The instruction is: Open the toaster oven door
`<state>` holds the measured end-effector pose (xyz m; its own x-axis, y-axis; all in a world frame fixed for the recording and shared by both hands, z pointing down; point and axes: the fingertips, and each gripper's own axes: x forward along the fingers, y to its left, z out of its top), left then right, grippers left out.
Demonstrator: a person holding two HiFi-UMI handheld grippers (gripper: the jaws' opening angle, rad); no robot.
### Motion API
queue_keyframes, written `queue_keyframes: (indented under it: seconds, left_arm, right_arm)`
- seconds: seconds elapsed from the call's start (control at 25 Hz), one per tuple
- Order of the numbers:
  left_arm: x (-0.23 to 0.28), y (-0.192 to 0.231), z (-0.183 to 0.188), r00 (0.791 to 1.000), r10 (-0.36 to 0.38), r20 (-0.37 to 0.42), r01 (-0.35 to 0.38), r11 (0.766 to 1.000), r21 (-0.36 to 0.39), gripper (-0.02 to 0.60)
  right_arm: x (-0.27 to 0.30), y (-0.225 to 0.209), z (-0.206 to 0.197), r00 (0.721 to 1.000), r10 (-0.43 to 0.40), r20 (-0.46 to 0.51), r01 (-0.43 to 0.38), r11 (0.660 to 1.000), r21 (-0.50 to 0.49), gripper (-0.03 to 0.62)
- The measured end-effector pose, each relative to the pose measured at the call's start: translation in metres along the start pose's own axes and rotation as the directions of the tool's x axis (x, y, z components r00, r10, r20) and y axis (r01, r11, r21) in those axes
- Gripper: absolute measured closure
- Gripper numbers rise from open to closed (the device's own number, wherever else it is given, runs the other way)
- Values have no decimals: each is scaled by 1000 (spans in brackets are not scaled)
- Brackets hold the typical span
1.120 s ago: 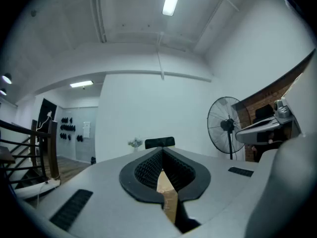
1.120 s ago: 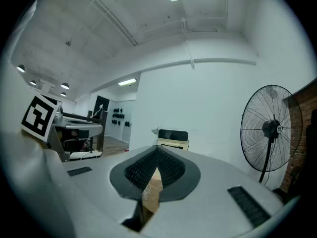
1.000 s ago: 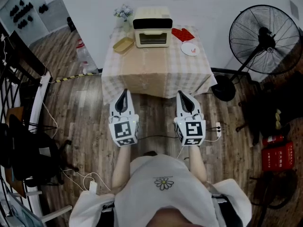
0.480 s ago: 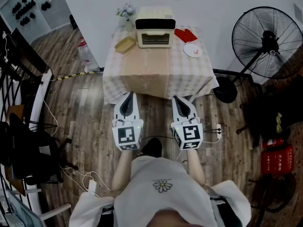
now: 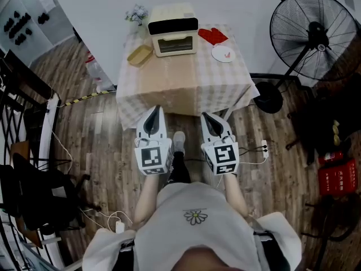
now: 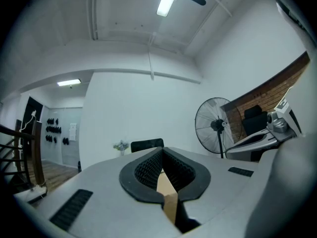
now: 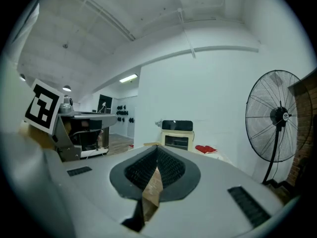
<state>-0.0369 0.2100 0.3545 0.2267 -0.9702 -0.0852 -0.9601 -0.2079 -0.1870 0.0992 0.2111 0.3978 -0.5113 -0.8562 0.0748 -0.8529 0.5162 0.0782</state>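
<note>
- The cream, box-shaped toaster oven (image 5: 172,30) with a dark band across its top front stands at the 12 o'clock end of the tabletop (image 5: 186,78), which is covered by a pale checked cloth. Its glass door lies flat against the front, closed.
- A shallow tan rectangular tray (image 5: 140,55) lies just beside the oven at 8 o'clock.
- A red oven mitt (image 5: 213,35) lies at the oven's 3 o'clock, and a round white plate (image 5: 222,53) at 4 o'clock.
- A small bunch of pale flowers (image 5: 137,16) stands at the oven's 10 o'clock.
- The left tool (image 5: 155,110) and the right tool (image 5: 204,117) hang side by side over the wooden plank floor (image 5: 101,129), at 6 o'clock of the tabletop and well apart from the oven.
- Each tool has its jaws pressed together, with nothing between them.
- A black pedestal fan (image 5: 313,38) stands on the floor at the tabletop's 3 o'clock.
</note>
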Motion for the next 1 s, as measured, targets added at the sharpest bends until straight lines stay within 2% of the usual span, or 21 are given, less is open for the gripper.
queue_keyframes:
  seconds: [0.12, 0.24, 0.36, 0.48, 0.8, 1.0]
  left_arm:
    - [23, 7, 3, 1000, -15, 12, 15, 1000, -4, 565]
    - [49, 22, -1, 1000, -15, 16, 16, 1000, -18, 565]
    - [82, 35, -11, 1000, -23, 20, 24, 999, -41, 565]
    - [120, 51, -17, 999, -27, 29, 28, 998, -56, 565]
    - [234, 103, -21, 998, -53, 32, 55, 997, -57, 565]
    - [309, 145, -23, 997, -40, 62, 45, 996, -81, 565]
  right_arm:
    - [14, -21, -2, 999, -48, -10, 49, 999, 11, 583]
    - [36, -29, 0, 998, -61, -2, 61, 998, 30, 583]
    - [67, -38, -2, 998, -56, -13, 56, 998, -7, 583]
    - [107, -48, 3, 998, -55, -13, 55, 998, -27, 583]
    - [219, -96, 21, 994, -110, -17, 111, 991, 80, 583]
    - [298, -122, 37, 990, -141, -6, 141, 987, 82, 583]
